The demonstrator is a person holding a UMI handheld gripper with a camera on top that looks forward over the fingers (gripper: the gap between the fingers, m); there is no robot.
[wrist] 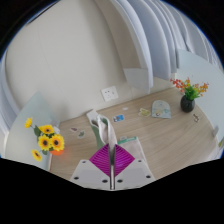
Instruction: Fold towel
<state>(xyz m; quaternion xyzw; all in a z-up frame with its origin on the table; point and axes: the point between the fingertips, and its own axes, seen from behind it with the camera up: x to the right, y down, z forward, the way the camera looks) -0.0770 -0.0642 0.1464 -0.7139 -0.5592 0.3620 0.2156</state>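
The gripper (112,168) sits nearest the camera, its two white fingers converging low in the gripper view, with the magenta pads (108,158) showing on their inner faces. The fingers stand close together, and a piece of pale cloth rises from between them; this appears to be the towel (98,128), pinched between the pads. From the fingertips the towel runs upward and slightly away, so its visible long axis follows the line of the fingers, pointing out over the table. Its upper end is bunched and folded on itself; how much of it hangs out of sight cannot be told.

Beneath and beyond the towel lies the wooden table (150,135). To the left of the towel stands a bunch of yellow flowers (48,140), near the table's edge. To the right of the towel and farther back, a black pot with red and yellow flowers (187,96) stands on the table. Between the towel and that pot lie some small flat items (140,108), cards or papers, too small to identify. Behind the table, beyond the towel, rise pale walls and a white curtain (150,40).
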